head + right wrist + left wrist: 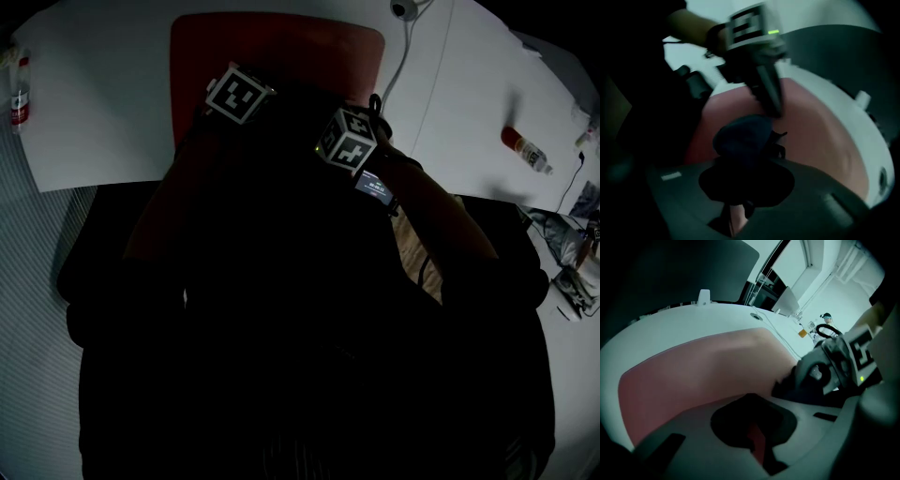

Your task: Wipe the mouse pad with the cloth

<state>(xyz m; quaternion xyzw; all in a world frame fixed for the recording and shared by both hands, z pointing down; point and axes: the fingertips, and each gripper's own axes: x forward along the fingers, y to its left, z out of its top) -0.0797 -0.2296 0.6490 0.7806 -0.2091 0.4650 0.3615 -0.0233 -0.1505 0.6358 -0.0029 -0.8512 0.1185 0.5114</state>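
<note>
The red mouse pad lies on the white table; it also fills the left gripper view and the right gripper view. Both grippers hover over its near edge, close together. My right gripper is shut on a dark blue cloth, bunched and resting on the pad. My left gripper points down at the pad just beyond the cloth, fingers together, holding nothing. In the head view only the marker cubes of the left gripper and right gripper stand out; the jaws are lost in shadow.
A red-capped bottle lies on the table to the right, another bottle stands at the far left. A thin cable runs past the pad's right side. Clutter sits at the right edge.
</note>
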